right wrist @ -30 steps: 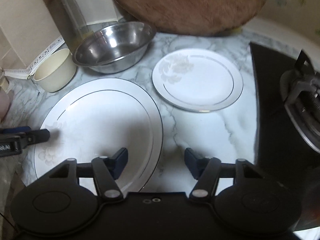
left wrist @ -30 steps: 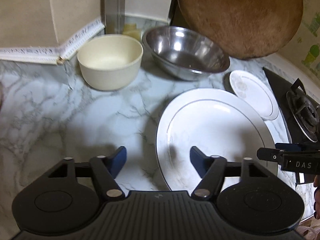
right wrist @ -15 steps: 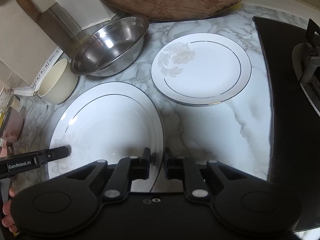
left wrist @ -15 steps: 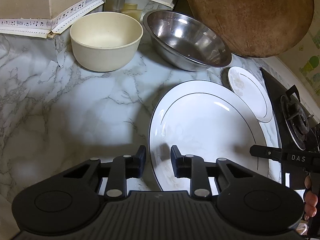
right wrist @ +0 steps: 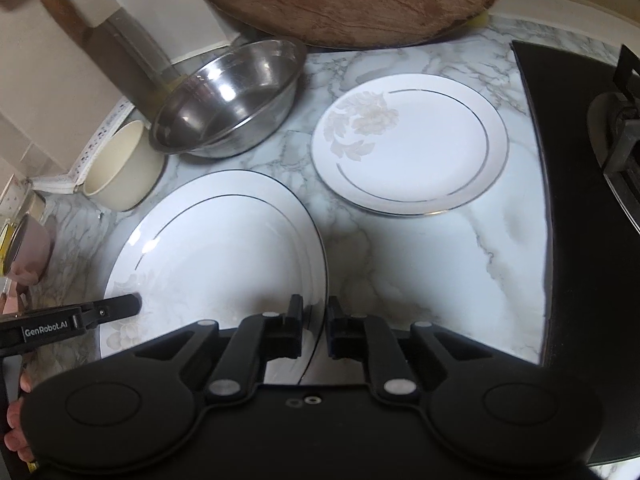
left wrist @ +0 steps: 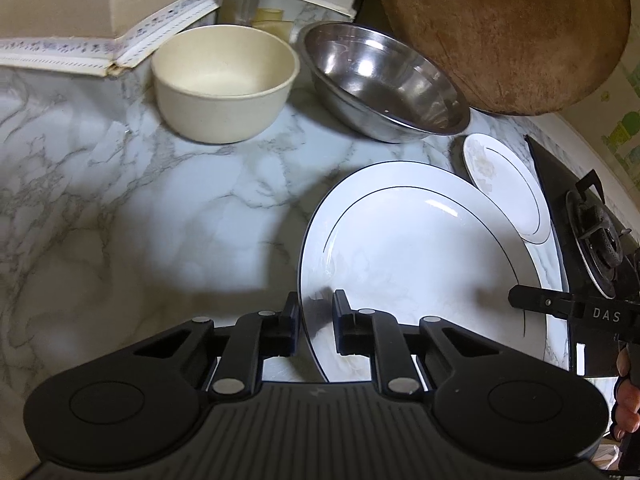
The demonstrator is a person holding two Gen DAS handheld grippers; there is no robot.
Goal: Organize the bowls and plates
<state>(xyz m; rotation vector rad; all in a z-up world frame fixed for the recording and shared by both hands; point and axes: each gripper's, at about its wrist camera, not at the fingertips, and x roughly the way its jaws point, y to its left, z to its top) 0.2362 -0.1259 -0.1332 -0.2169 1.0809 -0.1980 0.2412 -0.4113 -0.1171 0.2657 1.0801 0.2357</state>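
While the large plate [left wrist: 408, 264] sits low and centre in both views on the marble bench [left wrist: 140, 208], the left gripper [left wrist: 316, 320] and right gripper [right wrist: 314, 326] each pinch its rim with narrowed fingers (opposite edges); the small plate [right wrist: 412, 144], steel bowl [right wrist: 228, 100] and cream bowl [left wrist: 224, 80] lie higher in frame

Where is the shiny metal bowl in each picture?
Left wrist view: the metal bowl is at the top, right of centre, beside the cream bowl.
Right wrist view: the metal bowl is at the upper left, above the big plate.
Shared landmark: the round wooden board leans just behind the bowl in both views.
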